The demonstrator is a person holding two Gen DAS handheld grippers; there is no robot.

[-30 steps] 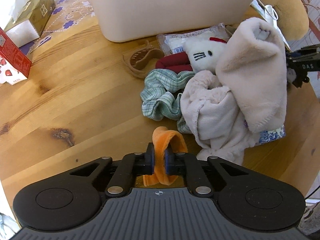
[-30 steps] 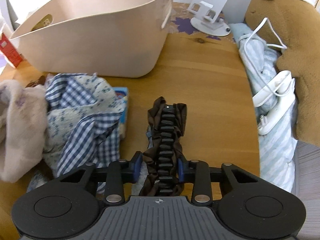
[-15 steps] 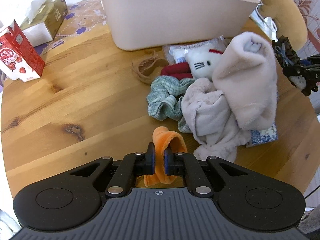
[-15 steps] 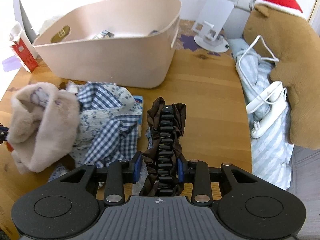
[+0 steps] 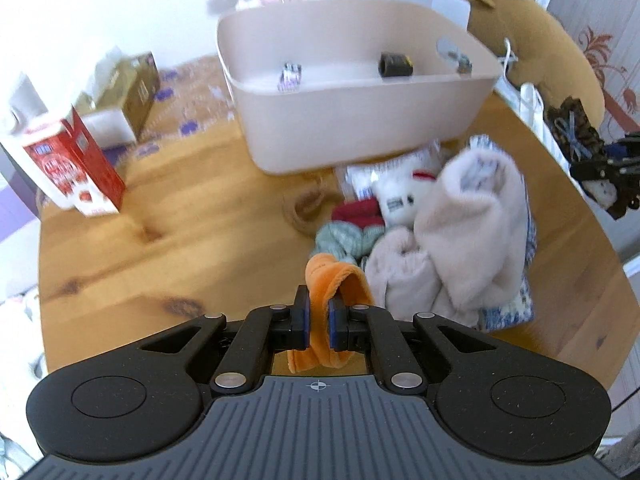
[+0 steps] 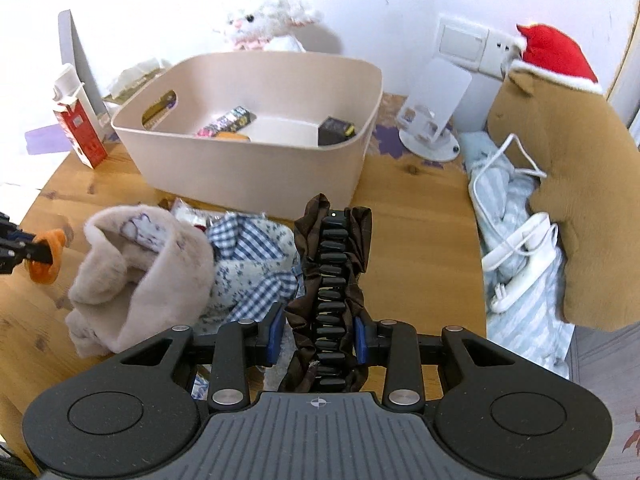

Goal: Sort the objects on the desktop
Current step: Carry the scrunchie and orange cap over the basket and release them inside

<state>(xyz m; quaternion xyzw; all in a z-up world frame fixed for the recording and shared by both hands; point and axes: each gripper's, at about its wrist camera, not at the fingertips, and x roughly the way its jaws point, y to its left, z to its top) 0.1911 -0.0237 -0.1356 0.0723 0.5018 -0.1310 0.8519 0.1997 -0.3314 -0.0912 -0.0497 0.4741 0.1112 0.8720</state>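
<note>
My left gripper (image 5: 318, 320) is shut on an orange fabric hair tie (image 5: 334, 280), held above the wooden table (image 5: 160, 248). My right gripper (image 6: 316, 330) is shut on a brown hair clip with a fabric bow (image 6: 332, 264), also lifted. The beige bin (image 5: 352, 120) stands at the back and holds several small items; it also shows in the right wrist view (image 6: 256, 152). A pile of a pale plush cloth (image 5: 460, 232), a white cat plush (image 5: 400, 200), a green scrunchie (image 5: 344, 240) and a blue checked cloth (image 6: 256, 264) lies in front of the bin.
A red milk carton (image 5: 72, 172) and a tissue box (image 5: 120, 96) stand at the back left. A brown plush with a red hat (image 6: 560, 160), a white cable and charger (image 6: 520, 248), a white phone stand (image 6: 436, 120) and a white plush (image 6: 272, 24) sit right and behind.
Both grippers have risen and pulled back with their items still held. The inside of the bin has come into view in both wrist views.
</note>
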